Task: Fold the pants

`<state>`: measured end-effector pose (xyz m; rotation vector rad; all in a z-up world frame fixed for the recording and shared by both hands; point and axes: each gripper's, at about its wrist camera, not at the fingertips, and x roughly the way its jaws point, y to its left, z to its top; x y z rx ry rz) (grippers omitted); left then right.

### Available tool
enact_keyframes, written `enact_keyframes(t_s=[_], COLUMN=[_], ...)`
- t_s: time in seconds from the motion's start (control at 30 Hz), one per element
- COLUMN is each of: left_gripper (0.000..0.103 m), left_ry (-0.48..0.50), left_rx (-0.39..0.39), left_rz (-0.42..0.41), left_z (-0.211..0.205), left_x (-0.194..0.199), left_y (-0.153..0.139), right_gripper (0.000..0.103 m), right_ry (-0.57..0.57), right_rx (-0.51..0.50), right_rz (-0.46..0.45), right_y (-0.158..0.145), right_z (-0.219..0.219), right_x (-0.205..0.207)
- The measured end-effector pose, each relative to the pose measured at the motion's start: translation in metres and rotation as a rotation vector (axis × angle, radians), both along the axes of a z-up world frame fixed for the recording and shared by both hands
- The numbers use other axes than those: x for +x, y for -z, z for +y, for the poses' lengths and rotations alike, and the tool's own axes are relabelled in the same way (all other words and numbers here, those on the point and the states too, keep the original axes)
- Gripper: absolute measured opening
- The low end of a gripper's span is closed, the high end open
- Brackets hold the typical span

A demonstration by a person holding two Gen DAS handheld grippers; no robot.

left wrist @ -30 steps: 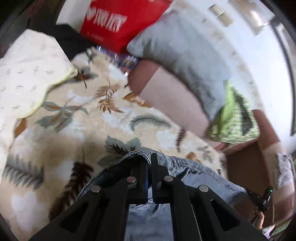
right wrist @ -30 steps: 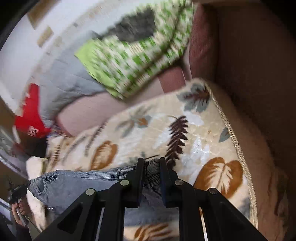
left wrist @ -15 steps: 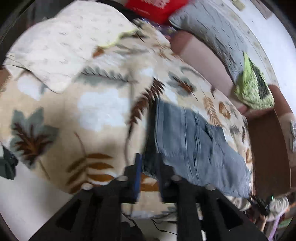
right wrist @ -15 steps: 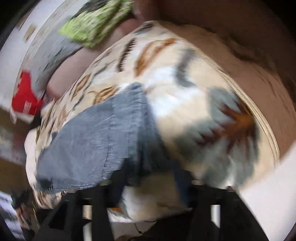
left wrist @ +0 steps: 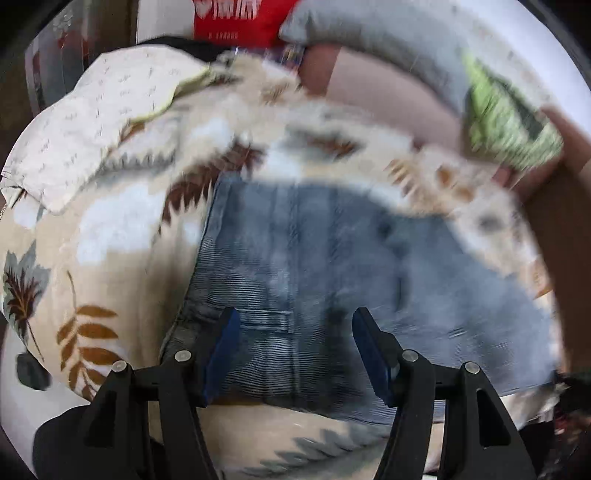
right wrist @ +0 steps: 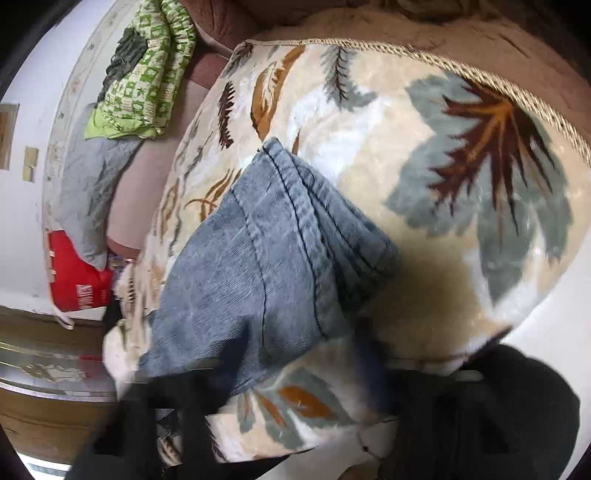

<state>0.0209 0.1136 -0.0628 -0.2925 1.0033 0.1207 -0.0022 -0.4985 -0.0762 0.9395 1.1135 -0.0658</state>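
Observation:
The blue jeans (left wrist: 314, 258) lie folded flat on a leaf-patterned blanket (left wrist: 110, 240). My left gripper (left wrist: 295, 332) hovers over their near edge. Its jaws are opening, and the blue pads (left wrist: 221, 347) stand wide apart, pressing nothing. In the right wrist view the jeans (right wrist: 266, 258) show a stitched hem at the top, on the blanket (right wrist: 461, 184). My right gripper (right wrist: 299, 362) is blurred at the jeans' near corner. Its jaws are closing, the fingers still apart, with the denim's edge between them but not pinched.
A green patterned cloth (left wrist: 506, 118) and a grey pillow (left wrist: 369, 48) rest against the sofa back. A red bag (left wrist: 240, 18) stands behind, and a white printed cushion (left wrist: 92, 122) lies at the far left. The blanket's corded edge (right wrist: 480, 74) meets the brown sofa arm (right wrist: 443, 22).
Both grippers held the jeans' edge a second ago and have let go. The jeans now lie folded over on the blanket. Both grippers have dropped back toward the near edge.

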Motion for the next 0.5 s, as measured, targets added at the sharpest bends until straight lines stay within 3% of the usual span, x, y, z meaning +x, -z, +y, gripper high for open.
enact_keyframes(t_s=[0.07,0.13,0.2,0.27,0.3,0.33,0.37,0.4,0.43,0.5], left_gripper=[0.065,0.066,0.067,0.067,0.067,0.067,0.067,0.067,0.067,0.067], left_ry=[-0.004,0.031,0.039,0.04,0.043,0.048,0.052,0.056,0.053,0.032], left_rx=[-0.002,0.047,0.053,0.052,0.055,0.063,0.069,0.07,0.068,0.075], left_rz=[0.007,-0.008,-0.009,-0.011,-0.01,-0.006,-0.003,0.0,0.002,-0.022], left_z=[0.005,0.001,0.001,0.001,0.0,-0.001,-0.002,-0.003,-0.002,0.0], left_x=[-0.001,-0.002,-0.002,-0.001,0.0,0.001,0.001,-0.001,-0.002,-0.007], left_y=[0.014,0.013,0.015,0.015,0.015,0.014,0.013,0.011,0.007,-0.008], right_gripper=[0.014,0.013,0.013,0.014,0.015,0.023,0.047,0.058,0.064,0.064], right_ry=[-0.035,-0.084,-0.106,-0.142,-0.182,-0.192,-0.197,-0.197,-0.176,-0.135], right_rx=[-0.079,-0.219,-0.422,-0.481,-0.44,-0.434,-0.461,-0.483,-0.492,-0.514], right_rz=[-0.009,-0.059,-0.127,-0.125,-0.077,-0.023,0.045,0.074,0.061,0.001], right_y=[-0.013,-0.042,-0.079,-0.078,-0.058,-0.038,-0.02,-0.012,-0.016,-0.039], right_z=[0.003,0.009,0.012,0.009,0.005,0.001,0.0,-0.002,-0.003,-0.004], right_x=[0.006,0.01,0.012,0.018,0.024,0.026,0.031,0.03,0.027,0.02])
